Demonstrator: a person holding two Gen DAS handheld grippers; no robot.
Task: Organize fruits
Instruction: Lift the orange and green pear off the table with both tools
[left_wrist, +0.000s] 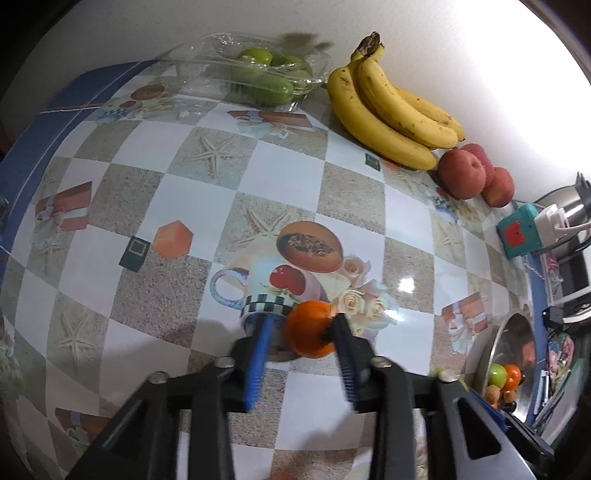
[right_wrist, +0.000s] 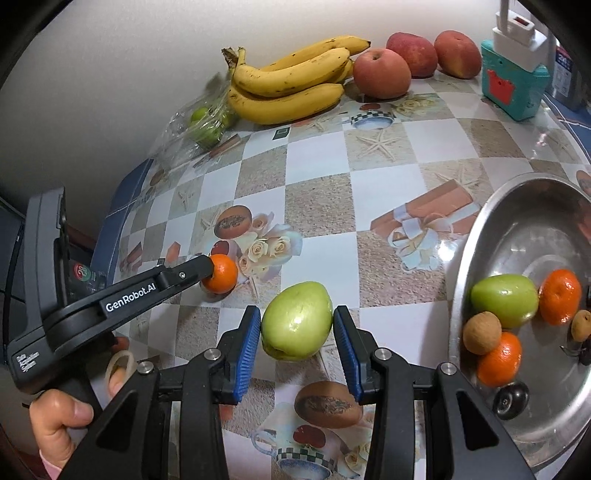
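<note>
A small orange rests on the patterned tablecloth between the fingers of my left gripper. The right-hand finger touches it, while a narrow gap shows at the blue left pad, so this gripper is open. My right gripper is shut on a green fruit, pads pressed on both its sides, and holds it above the table. A steel bowl at the right contains another green fruit, two oranges, small brown fruits and a dark plum.
Along the wall lie a bunch of bananas, three red apples and a clear plastic box of green fruits. A teal socket box with a white plug stands back right. A person's hand grips the left gripper's handle.
</note>
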